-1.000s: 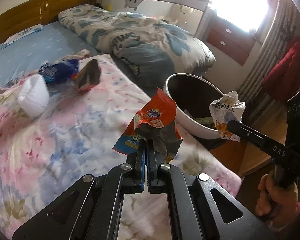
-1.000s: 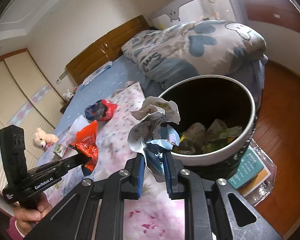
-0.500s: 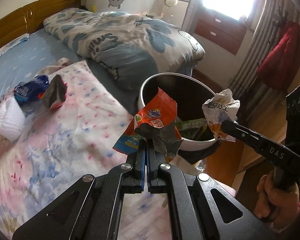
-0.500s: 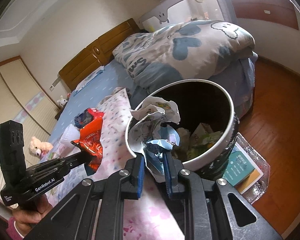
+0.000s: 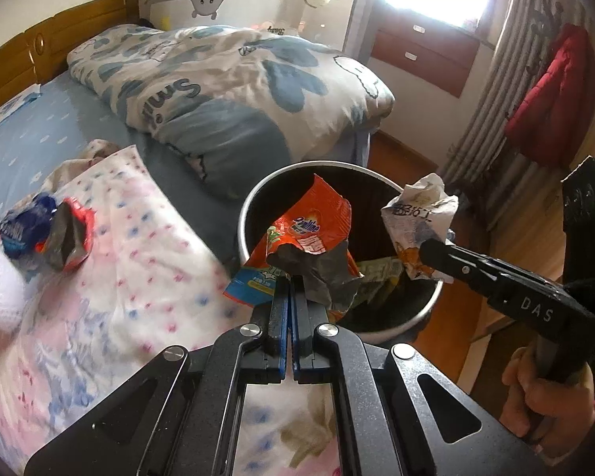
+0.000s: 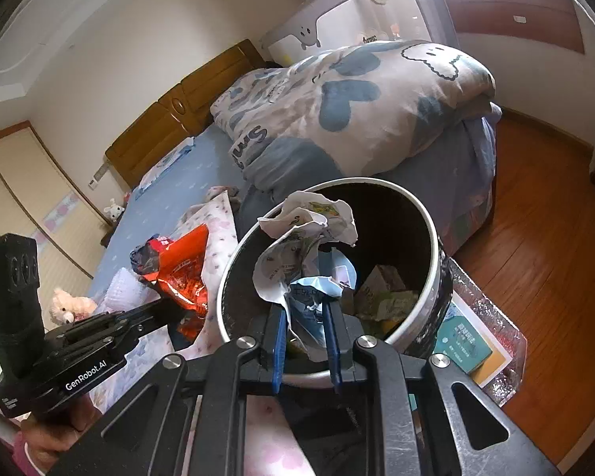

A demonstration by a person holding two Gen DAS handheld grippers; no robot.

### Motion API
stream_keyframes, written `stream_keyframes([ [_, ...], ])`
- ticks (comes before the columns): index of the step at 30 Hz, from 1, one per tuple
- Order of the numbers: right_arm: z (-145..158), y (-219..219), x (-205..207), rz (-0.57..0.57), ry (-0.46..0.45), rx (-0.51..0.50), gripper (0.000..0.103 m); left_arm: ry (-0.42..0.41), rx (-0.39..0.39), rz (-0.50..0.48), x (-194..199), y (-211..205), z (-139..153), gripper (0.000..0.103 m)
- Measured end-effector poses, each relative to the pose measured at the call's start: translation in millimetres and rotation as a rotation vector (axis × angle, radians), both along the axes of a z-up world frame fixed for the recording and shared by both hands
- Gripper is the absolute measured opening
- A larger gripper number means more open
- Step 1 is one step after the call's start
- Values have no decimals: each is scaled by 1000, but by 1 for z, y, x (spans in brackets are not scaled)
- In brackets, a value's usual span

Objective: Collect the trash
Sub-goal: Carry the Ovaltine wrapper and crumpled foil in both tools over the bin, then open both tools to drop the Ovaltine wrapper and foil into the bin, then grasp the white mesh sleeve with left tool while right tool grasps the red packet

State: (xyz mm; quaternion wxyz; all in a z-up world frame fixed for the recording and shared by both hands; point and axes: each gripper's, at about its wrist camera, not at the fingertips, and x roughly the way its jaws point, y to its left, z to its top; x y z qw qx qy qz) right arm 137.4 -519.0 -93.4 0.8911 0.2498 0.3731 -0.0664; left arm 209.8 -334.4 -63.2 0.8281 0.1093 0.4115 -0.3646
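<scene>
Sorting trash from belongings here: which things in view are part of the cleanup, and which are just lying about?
Part of the job:
- orange snack wrapper, in the left gripper
- crumpled white paper, in the right gripper
- trash bin
- blue and red wrappers on the bed

Just lying about:
- folded quilt
- teddy bear
- red jacket

Bed [image 5: 79,127]: folded quilt [image 5: 226,79], floral blanket [image 5: 111,277] w/ blue-red wrappers [image 5: 39,234]; bin [image 6: 436,277] on wood floor [image 6: 543,246].

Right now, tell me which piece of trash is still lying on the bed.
The blue-and-red snack wrapper on the pink floral blanket. The orange wrapper and crumpled white paper are each held in a gripper at the bin.
</scene>
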Motion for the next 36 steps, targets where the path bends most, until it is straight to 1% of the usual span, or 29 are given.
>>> stream_keyframes([
  [6,-3,-8,9,0,12,14,17,-3,29,-8,9,-15,-5,0],
  [11,-7,-13,13,1,22,20,17,15,36,-12,14,-23,-9,1],
  [19,-11,-20,19,-6,39,18,17,21,48,-19,15,-31,-14,1],
  [21,-12,-20,21,-2,43,17,19,21,48,-18,15,-33,-14,1],
  [23,-12,-20,22,-1,49,11,21,27,46,-24,15,-34,-15,3],
  [25,-13,-21,24,-7,59,-1,24,31,44,-32,14,-34,-14,14],
  [26,-13,-22,24,-11,65,-7,27,26,45,-32,13,-34,-14,35],
  [27,-13,-22,23,-13,66,-6,32,14,45,-26,12,-32,-13,57],
  [28,-13,-24,22,-20,62,2,37,-3,41,-17,10,-30,-12,63],
  [29,-13,-24,21,-22,59,6,46,-11,38,-11,9,-28,-11,63],
  [30,-13,-25,20,-25,55,9,51,-9,36,-7,8,-25,-11,63],
  [34,-9,-23,13,-39,44,11,52,21,14,37,7,-5,-17,64],
  [36,-6,-18,10,-40,30,11,64,38,2,66,6,9,-21,66],
])
